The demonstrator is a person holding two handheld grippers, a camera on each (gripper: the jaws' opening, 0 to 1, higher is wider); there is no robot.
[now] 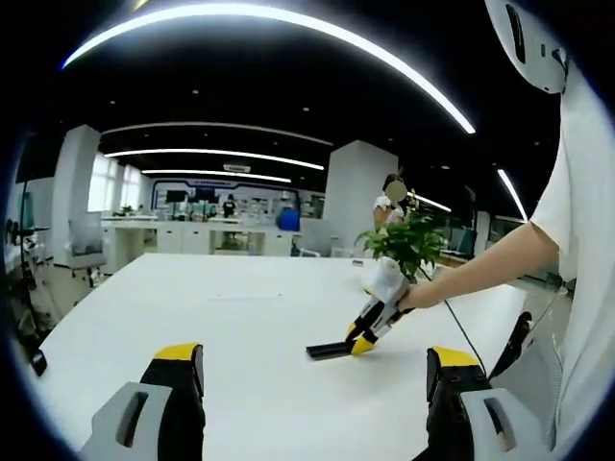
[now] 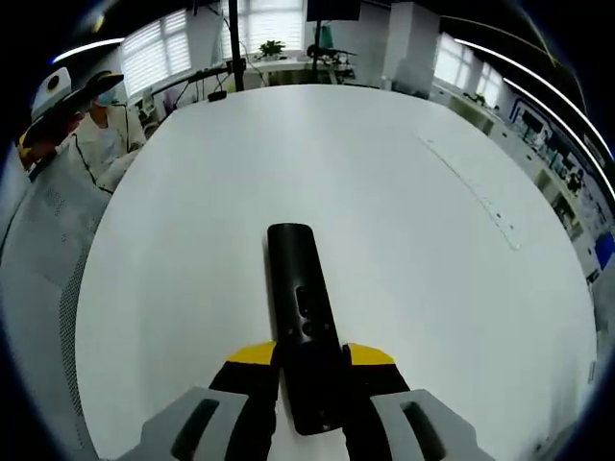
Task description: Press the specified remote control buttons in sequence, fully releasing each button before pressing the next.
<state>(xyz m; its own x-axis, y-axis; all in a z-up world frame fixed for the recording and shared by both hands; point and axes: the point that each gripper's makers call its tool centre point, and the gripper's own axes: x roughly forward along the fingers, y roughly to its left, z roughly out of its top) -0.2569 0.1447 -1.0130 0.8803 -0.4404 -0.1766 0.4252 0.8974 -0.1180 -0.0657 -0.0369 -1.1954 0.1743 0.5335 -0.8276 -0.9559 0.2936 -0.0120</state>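
Black remote control (image 2: 304, 322) lying on a white table (image 2: 404, 240), lower centre.
Right gripper (image 2: 312, 370) jaws close around its near end; left gripper (image 1: 317, 370) gapes wide, empty.

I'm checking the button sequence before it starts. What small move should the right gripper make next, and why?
Probably ease the right gripper straight down onto the buttons. Its jaws straddle the near end of the black remote, which lies flat on the white table, and whether a button is pressed yet cannot be told. The left gripper is open, away from it.
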